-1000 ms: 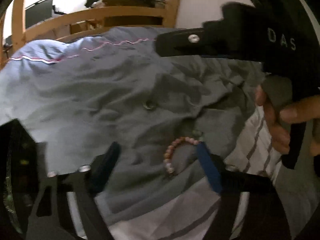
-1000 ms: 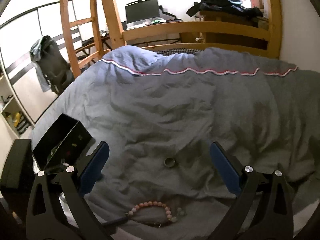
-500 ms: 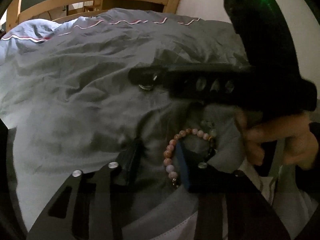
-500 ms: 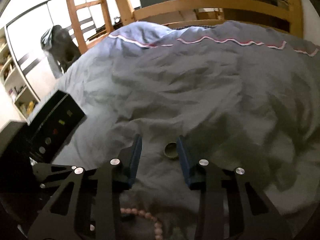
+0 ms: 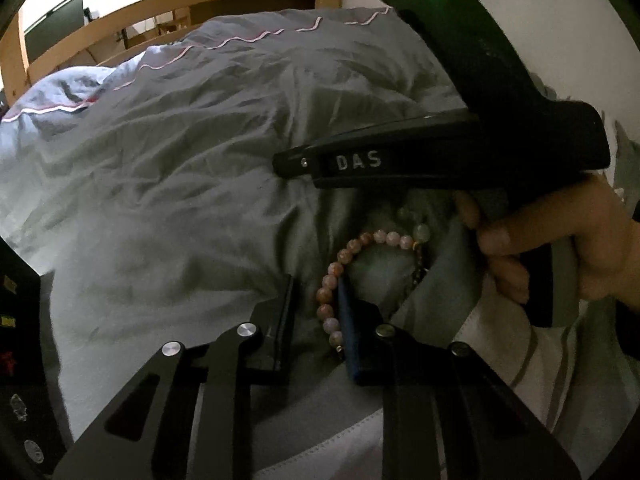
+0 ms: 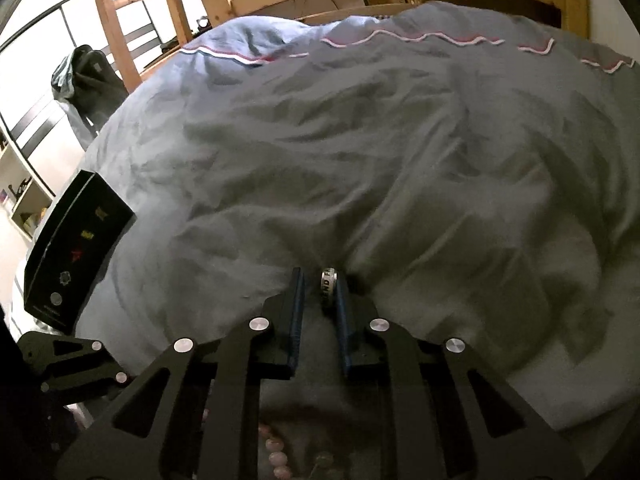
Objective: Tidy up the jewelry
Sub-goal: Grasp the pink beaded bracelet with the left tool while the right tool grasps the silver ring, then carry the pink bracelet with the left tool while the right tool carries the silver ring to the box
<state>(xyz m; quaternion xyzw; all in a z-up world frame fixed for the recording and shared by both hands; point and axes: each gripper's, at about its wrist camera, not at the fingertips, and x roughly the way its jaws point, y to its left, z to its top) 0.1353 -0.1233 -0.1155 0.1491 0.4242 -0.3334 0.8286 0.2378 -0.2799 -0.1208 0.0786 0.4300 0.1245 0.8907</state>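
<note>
Your left gripper (image 5: pixel 316 304) jaws are closing on the bead bracelet (image 5: pixel 352 268), one side of its loop between them; your right gripper (image 6: pixel 318 292) jaws are closing on the ring (image 6: pixel 328 285), standing on edge against one pad. Both pieces lie on the bed's duvet (image 6: pixel 360 152), so the pick-up is in hand. Next, I judge, finish both grips, lift clear of the fabric, and carry to the black box (image 6: pixel 76 248).

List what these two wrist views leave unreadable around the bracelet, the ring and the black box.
- Bead bracelet, left wrist view: its far side is hidden under the right gripper's body and hand.
- Ring, right wrist view: engraved lettering is too small and partly covered by the finger.
- Black box, both views: only the outside shows; the contents are unseen.
</note>
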